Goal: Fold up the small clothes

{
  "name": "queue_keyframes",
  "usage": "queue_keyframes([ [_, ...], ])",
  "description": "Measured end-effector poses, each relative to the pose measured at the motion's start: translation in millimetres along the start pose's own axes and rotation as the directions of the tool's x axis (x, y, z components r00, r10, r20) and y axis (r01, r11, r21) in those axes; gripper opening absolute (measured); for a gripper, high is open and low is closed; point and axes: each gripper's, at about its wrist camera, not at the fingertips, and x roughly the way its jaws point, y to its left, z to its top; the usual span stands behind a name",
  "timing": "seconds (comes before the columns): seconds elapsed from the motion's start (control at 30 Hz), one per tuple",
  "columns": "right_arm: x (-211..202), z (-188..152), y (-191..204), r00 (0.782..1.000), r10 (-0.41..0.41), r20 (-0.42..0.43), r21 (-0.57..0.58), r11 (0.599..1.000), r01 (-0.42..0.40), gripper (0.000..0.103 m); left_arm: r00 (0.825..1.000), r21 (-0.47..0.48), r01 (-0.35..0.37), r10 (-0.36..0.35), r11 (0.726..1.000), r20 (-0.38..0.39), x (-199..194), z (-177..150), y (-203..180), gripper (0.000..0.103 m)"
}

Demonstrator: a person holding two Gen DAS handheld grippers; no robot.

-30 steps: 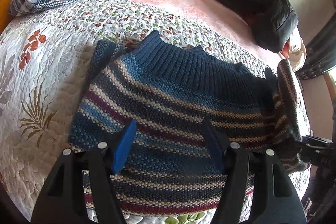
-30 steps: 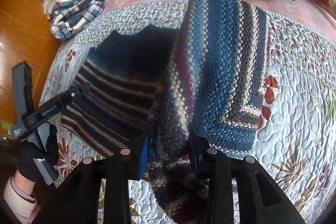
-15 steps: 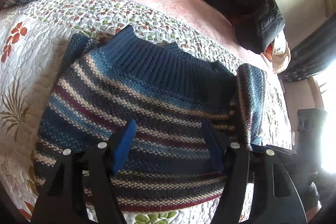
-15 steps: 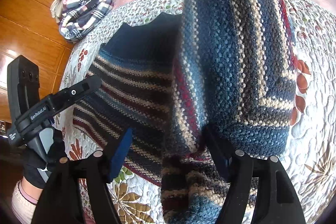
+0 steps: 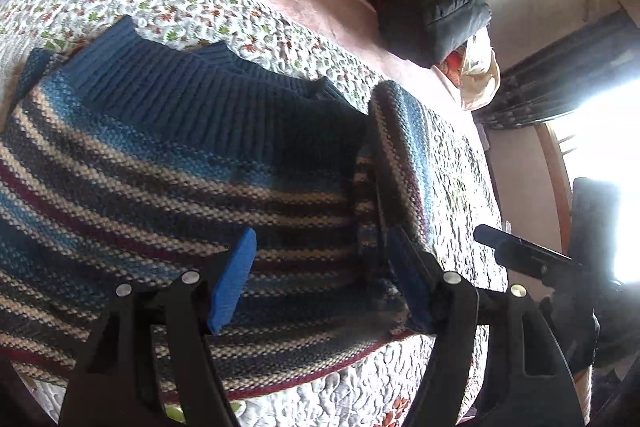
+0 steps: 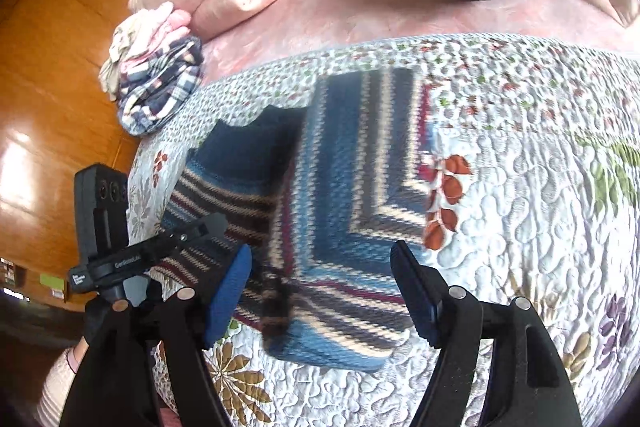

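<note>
Left wrist: the left gripper point(image 5: 320, 279) hung with jaws wide apart, empty, over a striped sweater point(image 5: 168, 187) lying flat on the bed point(image 5: 224, 15), collar pointing away towards the pillows.
Right wrist: the right gripper point(image 6: 322, 291) was also wide open and empty; one sleeve point(image 6: 360, 195) lay folded over the body.
Handling: probably soft, thick, limp knit; best pinched at an edge or hem.

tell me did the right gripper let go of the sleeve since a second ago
Yes. The right gripper is open now, and the sleeve lies folded over the sweater on the quilt.
</note>
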Motion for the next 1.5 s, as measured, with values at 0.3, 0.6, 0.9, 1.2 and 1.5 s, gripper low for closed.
queue_keyframes([
  [0.3,-0.5,1.4,-69.7,0.998,-0.062,-0.018,0.121,0.991,0.064,0.073,0.996,0.012,0.087,-0.086,0.996,-0.018,33.5,11.4,-20.2,0.071],
  [0.6,4.6,-0.2,-78.8,0.996,-0.079,-0.037,0.117,0.990,0.083,0.073,0.992,-0.036,0.119,-0.121,0.992,-0.043,63.0,15.5,-22.4,0.071],
  [0.9,7.7,-1.7,-84.1,0.994,-0.095,-0.047,0.124,0.987,0.100,0.073,0.988,0.022,0.117,-0.115,0.993,-0.100,67.1,13.2,-48.7,0.071],
  [1.2,8.0,-2.5,-84.8,0.993,-0.106,-0.050,0.124,0.986,0.112,0.073,0.983,0.012,0.133,-0.130,0.991,-0.130,78.1,6.8,-47.7,0.068],
  [1.5,11.3,-5.8,-89.6,0.990,-0.124,-0.061,0.137,0.982,0.131,0.073,0.986,0.035,0.132,-0.128,0.991,-0.111,88.4,6.9,-60.4,0.031],
])
